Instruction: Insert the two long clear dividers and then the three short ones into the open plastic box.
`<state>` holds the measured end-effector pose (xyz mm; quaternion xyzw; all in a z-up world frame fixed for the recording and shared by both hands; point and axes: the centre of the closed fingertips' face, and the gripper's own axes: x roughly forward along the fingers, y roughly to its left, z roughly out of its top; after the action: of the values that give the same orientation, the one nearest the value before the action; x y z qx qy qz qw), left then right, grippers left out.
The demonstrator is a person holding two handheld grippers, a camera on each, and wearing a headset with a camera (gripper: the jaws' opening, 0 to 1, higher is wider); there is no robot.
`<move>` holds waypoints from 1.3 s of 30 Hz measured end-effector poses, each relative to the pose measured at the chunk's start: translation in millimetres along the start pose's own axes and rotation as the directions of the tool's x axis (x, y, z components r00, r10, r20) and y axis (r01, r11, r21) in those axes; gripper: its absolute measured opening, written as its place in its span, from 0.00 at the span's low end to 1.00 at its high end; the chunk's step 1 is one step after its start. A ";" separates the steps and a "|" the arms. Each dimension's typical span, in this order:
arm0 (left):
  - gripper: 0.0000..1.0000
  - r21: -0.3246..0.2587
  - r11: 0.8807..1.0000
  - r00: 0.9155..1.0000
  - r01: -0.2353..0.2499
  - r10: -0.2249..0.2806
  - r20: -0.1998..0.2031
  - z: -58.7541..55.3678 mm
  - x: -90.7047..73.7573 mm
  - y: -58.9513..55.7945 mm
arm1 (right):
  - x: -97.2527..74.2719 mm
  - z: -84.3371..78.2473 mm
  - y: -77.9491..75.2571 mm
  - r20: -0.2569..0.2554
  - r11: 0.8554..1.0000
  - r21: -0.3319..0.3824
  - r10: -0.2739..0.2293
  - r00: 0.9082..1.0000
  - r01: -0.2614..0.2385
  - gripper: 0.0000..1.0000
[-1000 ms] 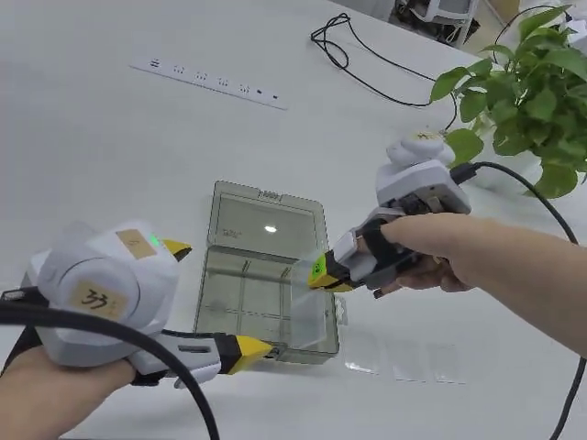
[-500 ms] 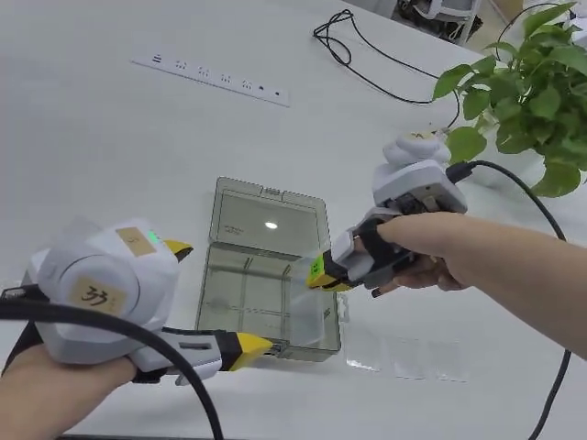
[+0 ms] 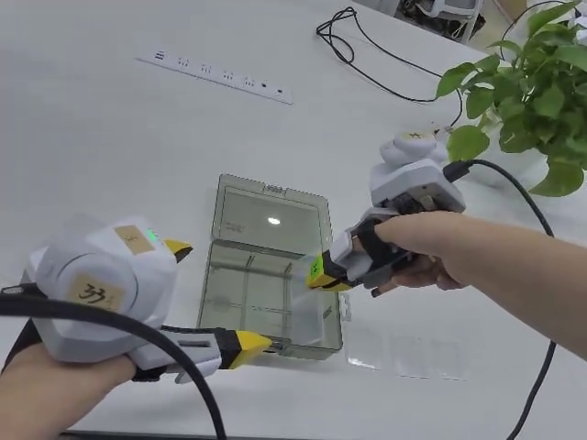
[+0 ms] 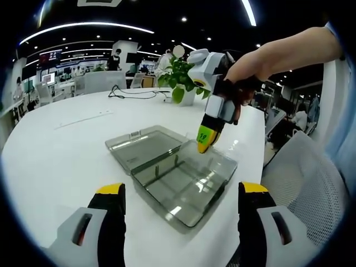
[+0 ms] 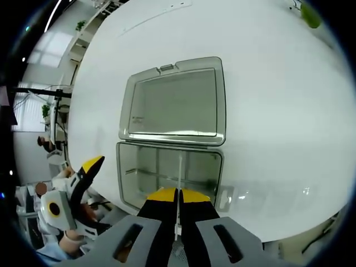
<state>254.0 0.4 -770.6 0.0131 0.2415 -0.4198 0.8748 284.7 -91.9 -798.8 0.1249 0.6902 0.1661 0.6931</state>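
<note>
Plastic box point(image 3: 238, 307) lay open on the white table point(image 3: 92, 156), its lid point(image 3: 271, 220) folded flat on the far side and its base nearer to us. We held the right gripper point(image 3: 318, 273) over the right end of the base, its jaws pressed together on the top edge of a clear divider point(image 3: 312, 307). That sheet hung upright below the yellow tips and crossed the base from the near wall to the hinge side. Its lower part was down inside the base, though we could not tell whether it sat in any slot. In the right gripper view the divider point(image 5: 179, 172) showed edge-on as a thin pale line running forward from the closed jaws. Another clear strip point(image 5: 161, 176) ran along the length of the base, crossing that line. The left gripper point(image 3: 216, 295) was empty with its jaws spread wide, one tip beside the left end of the box and the other close against the near wall; we could not tell whether it touched. In the left gripper view the box lay ahead between those two jaws point(image 4: 181, 189). More loose dividers point(image 3: 408, 356) lay flat on the table just right of the box. Farther off were a power strip point(image 3: 215, 75), a black cable point(image 3: 385, 78) and a potted plant point(image 3: 532, 82).
</note>
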 end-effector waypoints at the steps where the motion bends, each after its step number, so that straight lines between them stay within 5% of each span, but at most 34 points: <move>1: 0.84 0.001 1.000 1.000 -0.001 0.001 0.001 0.2 -0.2 0.2 | 0.2 0.5 -0.1 0.000 1.000 -0.002 -0.001 1.000 0.001 0.02; 31: 0.83 0.000 1.000 1.000 0.012 -0.012 -0.005 -0.5 1.3 -2.9 | 2.6 -8.8 10.8 -0.030 0.989 -0.112 -0.102 0.994 0.098 0.02; 39: 0.82 0.001 1.000 1.000 0.012 -0.012 -0.009 -2.1 -0.4 -2.5 | 9.3 0.1 9.3 -0.023 0.984 -0.139 -0.120 0.993 0.116 0.02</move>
<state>251.1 -0.5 -771.8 0.0138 0.2452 -0.4250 0.8712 284.2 -79.7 -803.5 0.0333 0.6941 0.1738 0.6977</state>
